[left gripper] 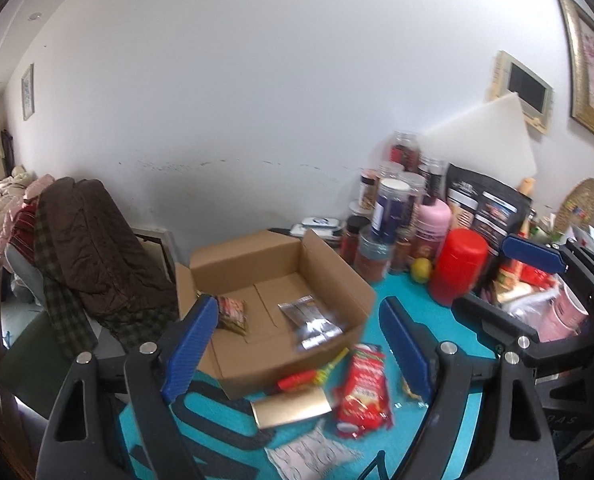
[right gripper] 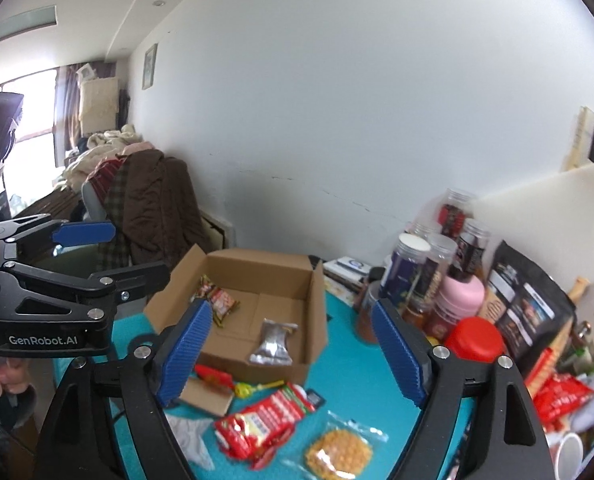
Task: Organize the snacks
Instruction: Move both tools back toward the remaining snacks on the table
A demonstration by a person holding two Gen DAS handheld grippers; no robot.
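An open cardboard box (left gripper: 329,272) (right gripper: 317,300) stands on the teal table. Inside lie a silver foil packet (left gripper: 311,318) (right gripper: 273,342) and a small red-green snack pack (left gripper: 233,312) (right gripper: 219,304). In front of the box lie a red snack bag (left gripper: 363,392) (right gripper: 265,420), a gold packet (left gripper: 291,406), a red-yellow candy stick (left gripper: 313,374) (right gripper: 233,380), a white packet (left gripper: 313,454) and a clear bag of yellow puffs (right gripper: 337,452). My left gripper (left gripper: 297,348) is open and empty above these. My right gripper (right gripper: 289,348) is open and empty, hovering near the box front.
Jars, a red canister (left gripper: 459,266) (right gripper: 475,338), a pink bottle (left gripper: 433,220), a black pouch (left gripper: 485,204) and a lemon (left gripper: 421,269) crowd the back right. A chair piled with clothes (left gripper: 89,248) stands left. More red snack bags (right gripper: 561,396) lie far right.
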